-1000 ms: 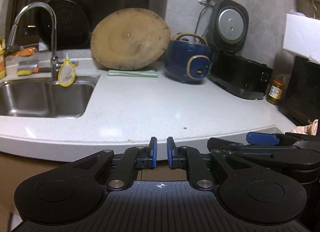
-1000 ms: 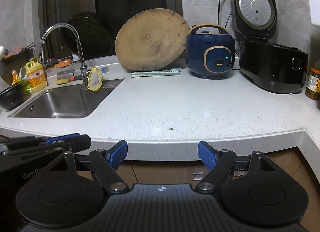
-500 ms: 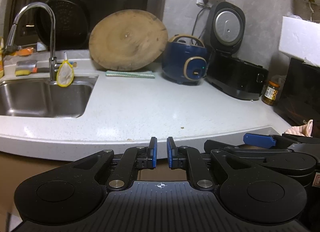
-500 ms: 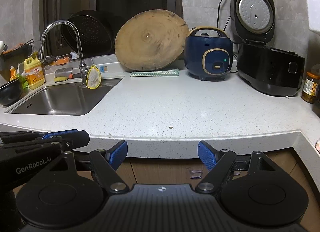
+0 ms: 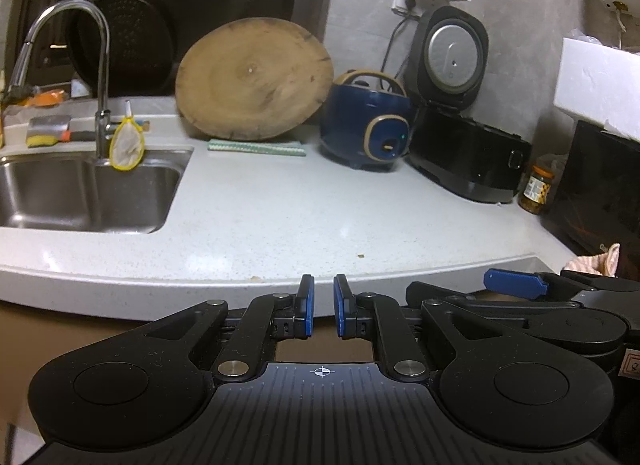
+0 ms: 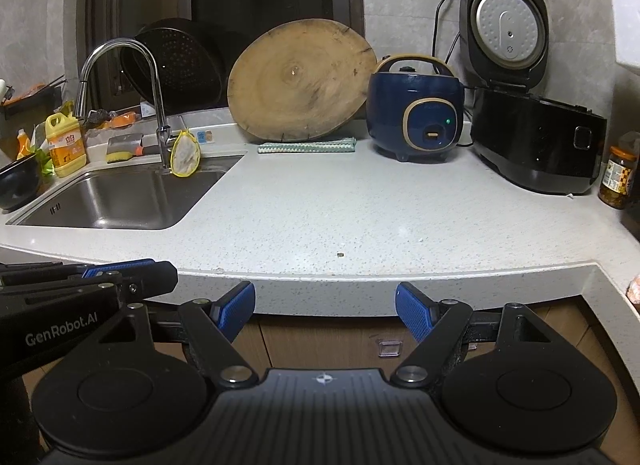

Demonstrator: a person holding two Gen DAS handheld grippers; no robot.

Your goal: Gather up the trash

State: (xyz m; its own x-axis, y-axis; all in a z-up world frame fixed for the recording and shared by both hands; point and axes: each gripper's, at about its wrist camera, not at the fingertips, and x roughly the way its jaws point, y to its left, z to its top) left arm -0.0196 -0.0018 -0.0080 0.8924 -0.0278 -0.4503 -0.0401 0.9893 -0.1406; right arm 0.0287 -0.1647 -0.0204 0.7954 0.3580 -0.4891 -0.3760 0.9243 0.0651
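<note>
Currently, scene: kitchen corner, both grippers held off the front edge of the pale speckled stone bench (image 6: 360,217), side by side.
left gripper (image 5: 321,307): blue pads nearly together, narrow slit between them, nothing in it; reads as closed and empty.
right gripper (image 6: 325,309): blue pads spread wide, nothing between them; open and empty.
trash: one small dark crumb (image 6: 340,254) on the bench near the front edge, between the two grippers' lines of sight and untouched; also seen from the left wrist (image 5: 360,255). Second tiny speck (image 5: 253,278) right at the rim, too small to tell what it is.
sink: steel basin (image 6: 120,201) at left with curved chrome tap (image 6: 154,105); yellow-rimmed mesh strainer (image 6: 185,153) leaning at the tap base.
back of bench: round wooden chopping board (image 6: 300,81) leaning upright against the dark window, green striped cloth (image 6: 307,145) at its foot.
appliances: small navy rice cooker with gold trim (image 6: 416,109), closed; beside it a black rice cooker (image 6: 532,145) with lid up.
far right: glass jar with orange lid (image 6: 618,177) beside the black cooker.
far left: yellow detergent bottle (image 6: 66,145) behind the sink.
</note>
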